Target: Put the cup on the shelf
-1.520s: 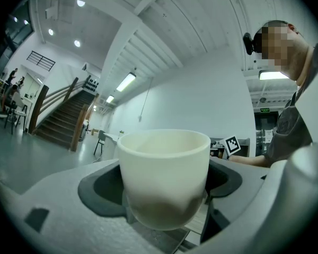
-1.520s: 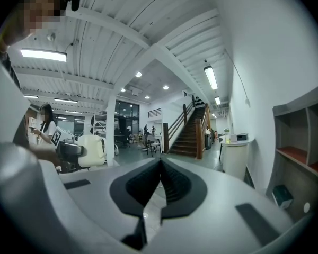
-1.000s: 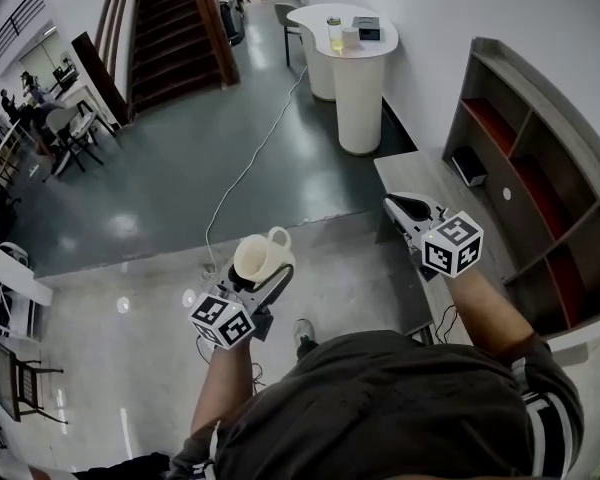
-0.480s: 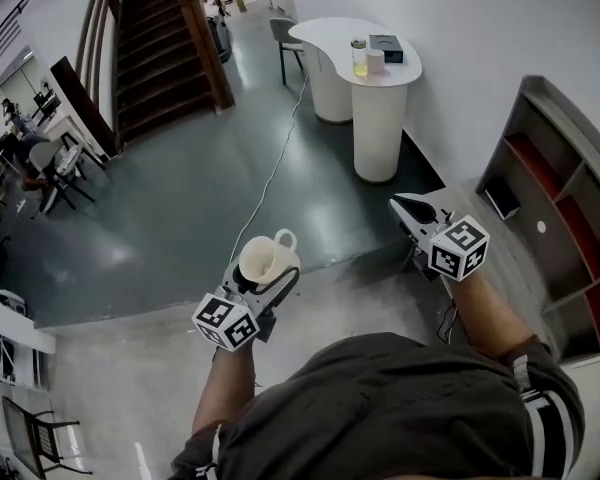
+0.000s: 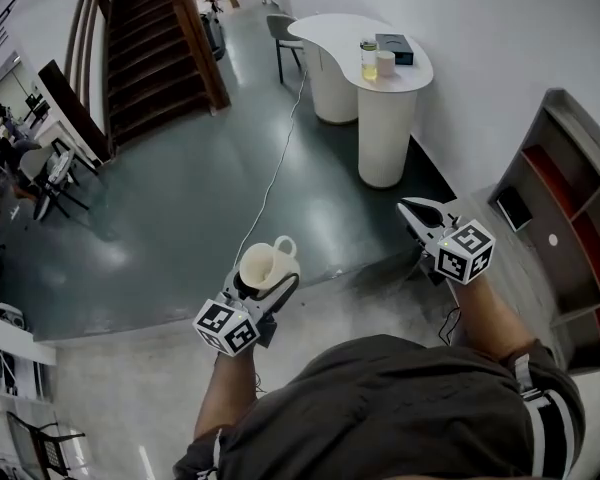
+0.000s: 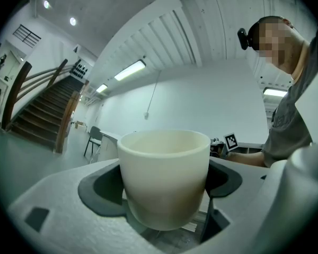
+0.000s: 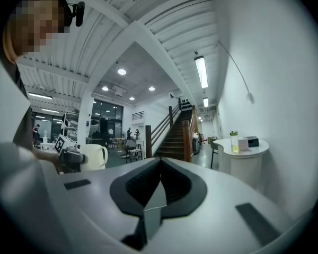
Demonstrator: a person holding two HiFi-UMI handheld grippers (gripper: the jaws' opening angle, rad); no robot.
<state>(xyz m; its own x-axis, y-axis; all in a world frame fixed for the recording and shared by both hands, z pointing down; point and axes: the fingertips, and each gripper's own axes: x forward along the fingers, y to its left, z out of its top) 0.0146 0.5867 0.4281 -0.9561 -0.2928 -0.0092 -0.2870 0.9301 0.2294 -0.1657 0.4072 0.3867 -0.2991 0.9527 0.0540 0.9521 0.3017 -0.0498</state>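
Observation:
A cream cup [image 5: 265,265] with a handle is held upright in my left gripper [image 5: 263,280], which is shut on its lower body. In the left gripper view the cup [image 6: 164,176] fills the middle between the two jaws. My right gripper [image 5: 420,213] is shut with nothing in it; its jaws meet in the right gripper view [image 7: 158,187], where the cup [image 7: 94,156] shows small at the left. The wooden shelf unit [image 5: 570,203] with red-backed compartments stands at the right edge of the head view, to the right of the right gripper.
A white curved counter [image 5: 365,53] carries a yellow bottle [image 5: 368,60] and a dark box [image 5: 394,48]. A staircase [image 5: 145,38] rises at the back left. A white cable [image 5: 272,183] runs across the dark floor. Chairs and tables [image 5: 40,168] stand at far left.
The view has swung left, so the shelf sits further toward the right edge and less of it shows. Both grippers keep their places in the view; the cup stays gripped.

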